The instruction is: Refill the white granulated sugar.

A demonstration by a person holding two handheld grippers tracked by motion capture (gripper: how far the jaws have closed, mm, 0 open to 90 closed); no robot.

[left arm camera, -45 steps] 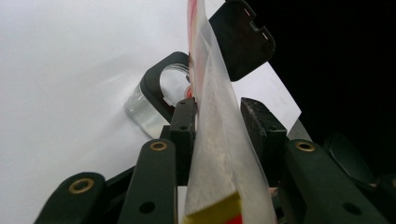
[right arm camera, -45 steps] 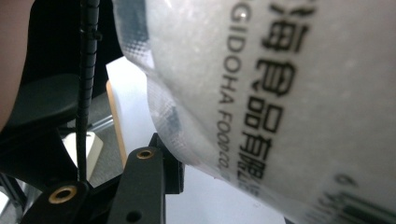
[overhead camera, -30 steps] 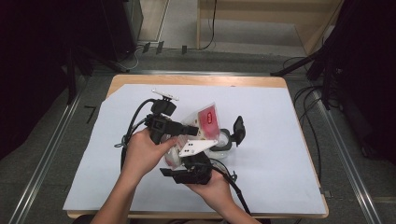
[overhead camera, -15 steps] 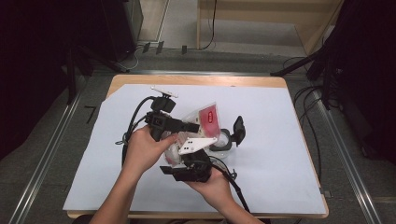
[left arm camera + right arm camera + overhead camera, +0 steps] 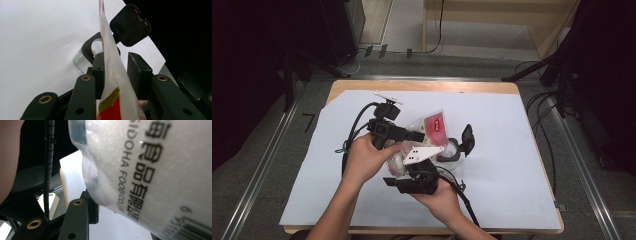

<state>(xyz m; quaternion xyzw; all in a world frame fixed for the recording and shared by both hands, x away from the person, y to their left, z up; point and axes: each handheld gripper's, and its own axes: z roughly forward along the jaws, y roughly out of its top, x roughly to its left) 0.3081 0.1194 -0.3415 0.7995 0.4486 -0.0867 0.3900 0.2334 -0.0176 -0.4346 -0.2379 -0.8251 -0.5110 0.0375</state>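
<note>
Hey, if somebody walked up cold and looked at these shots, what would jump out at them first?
Probably the clear plastic pouch with its red label, held up over the middle of the white-covered table between the left tongs and the right tongs. Just right of it sits a clear container whose black lid stands flipped open.

Wooden table (image 5: pixel 422 86) under white sheet (image 5: pixel 512 150), grey floor (image 5: pixel 267 165), floor cables (image 5: pixel 542 100), dark surroundings
</note>
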